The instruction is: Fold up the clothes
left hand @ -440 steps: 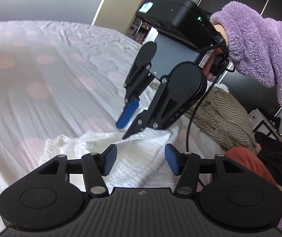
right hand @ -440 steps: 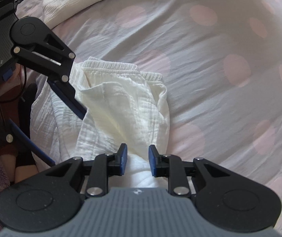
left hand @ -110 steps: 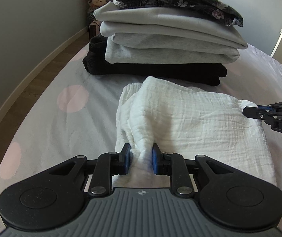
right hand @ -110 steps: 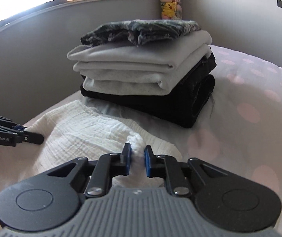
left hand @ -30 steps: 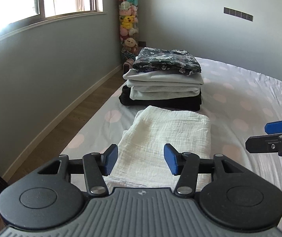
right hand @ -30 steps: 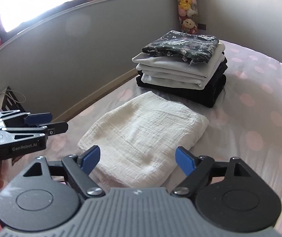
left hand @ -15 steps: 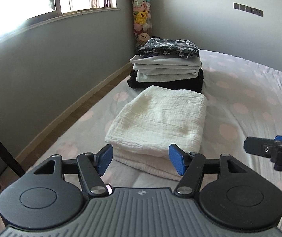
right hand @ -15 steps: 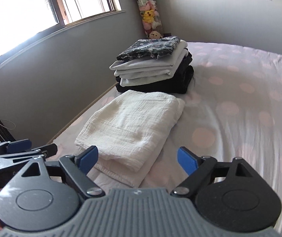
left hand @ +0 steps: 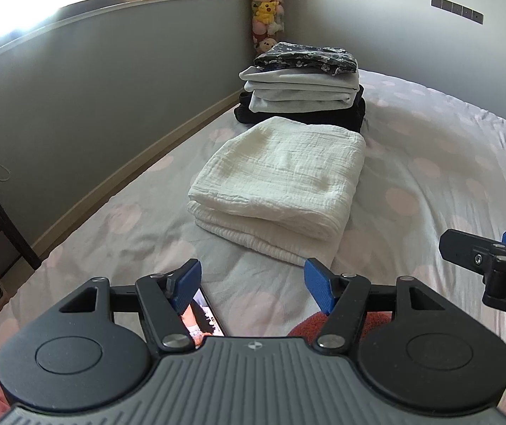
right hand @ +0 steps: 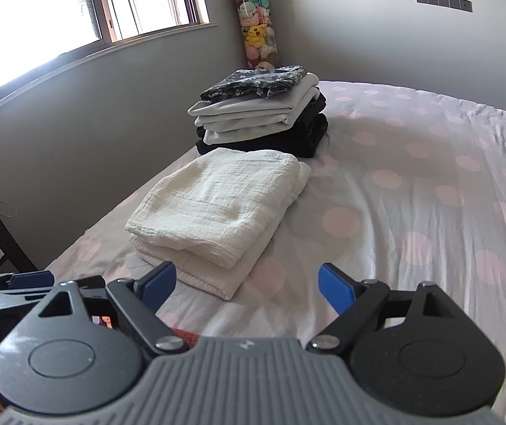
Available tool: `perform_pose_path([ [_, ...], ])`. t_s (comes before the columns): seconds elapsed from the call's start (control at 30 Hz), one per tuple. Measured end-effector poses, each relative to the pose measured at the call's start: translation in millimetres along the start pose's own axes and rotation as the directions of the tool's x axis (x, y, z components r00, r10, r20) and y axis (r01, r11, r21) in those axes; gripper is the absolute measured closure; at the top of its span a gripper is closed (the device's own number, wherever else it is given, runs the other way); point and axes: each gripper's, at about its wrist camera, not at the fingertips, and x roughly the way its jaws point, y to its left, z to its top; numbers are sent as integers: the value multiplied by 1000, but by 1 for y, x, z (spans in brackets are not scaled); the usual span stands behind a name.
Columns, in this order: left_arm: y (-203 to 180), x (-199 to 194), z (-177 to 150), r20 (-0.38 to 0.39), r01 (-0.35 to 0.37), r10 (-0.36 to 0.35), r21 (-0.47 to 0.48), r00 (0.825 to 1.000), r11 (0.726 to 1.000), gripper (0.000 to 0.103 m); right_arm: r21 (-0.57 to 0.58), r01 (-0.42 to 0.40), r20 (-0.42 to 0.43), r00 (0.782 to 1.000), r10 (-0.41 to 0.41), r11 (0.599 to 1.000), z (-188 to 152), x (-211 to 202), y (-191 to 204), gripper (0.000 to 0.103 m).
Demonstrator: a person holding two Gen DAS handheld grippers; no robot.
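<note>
1. Two grippers are hovering in front of the folded white garment (left hand: 281, 177), and I am holding nothing in either.
2. I am keeping the left gripper (left hand: 253, 285) spread wide, well short of the garment.
3. I am keeping the right gripper (right hand: 247, 285) spread wide too.
4. The garment is lying on the dotted bedsheet (right hand: 412, 184), just in front of the stack of folded clothes (left hand: 302, 85).
5. A phone (left hand: 203, 315) is lying nearer me than the garment.

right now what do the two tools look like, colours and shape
Both match. The left tool has a ribbed grey body, two round black discs either side, and black linkage arms with silver pivot screws ending in blue ribbed fingertips. The right tool is the same build: grey ribbed housing, black links, blue fingertips. No cables or sleeves show clearly.
</note>
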Motion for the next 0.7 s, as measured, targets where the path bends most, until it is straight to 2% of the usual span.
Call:
perform_pose_path([
  [0.17,-12,-2,1,0,7,-7,28,1000,1000,27,-28,7,20,1000,-7,1000,-5,-14,0,14],
  [0.4,-28,-5,3,0,18,-18,66,1000,998,27,-10,24,33,999,-24,1000,-7,-19,-11,14],
  [0.7,-33,-7,5,5,32,-33,73,999,997,27,0,35,32,999,-35,999,-7,-21,-17,13],
])
